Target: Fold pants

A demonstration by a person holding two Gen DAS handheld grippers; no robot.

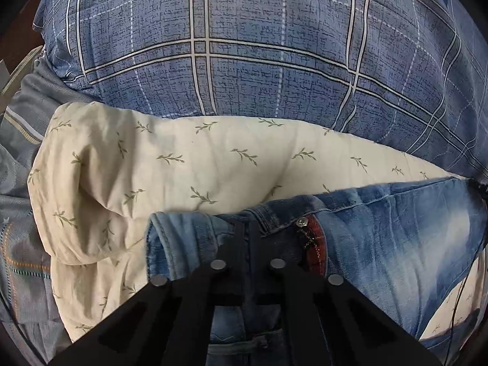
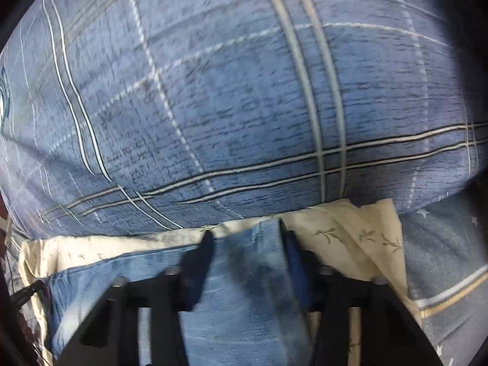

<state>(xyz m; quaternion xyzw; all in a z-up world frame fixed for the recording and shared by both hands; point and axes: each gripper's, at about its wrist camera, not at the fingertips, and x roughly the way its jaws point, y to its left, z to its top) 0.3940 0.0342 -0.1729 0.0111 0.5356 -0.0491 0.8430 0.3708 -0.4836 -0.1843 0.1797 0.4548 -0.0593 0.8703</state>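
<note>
Left tongs shut, right tongs narrowed.

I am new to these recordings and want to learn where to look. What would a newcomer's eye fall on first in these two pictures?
First the big blue plaid pillow that fills the top of both views. Below it lie the faded blue jeans on a cream leaf-print quilt, with a metal button and a red patch at the waistband. The left gripper is shut on the jeans at the waistband, and the right gripper has denim between its fingers.
</note>
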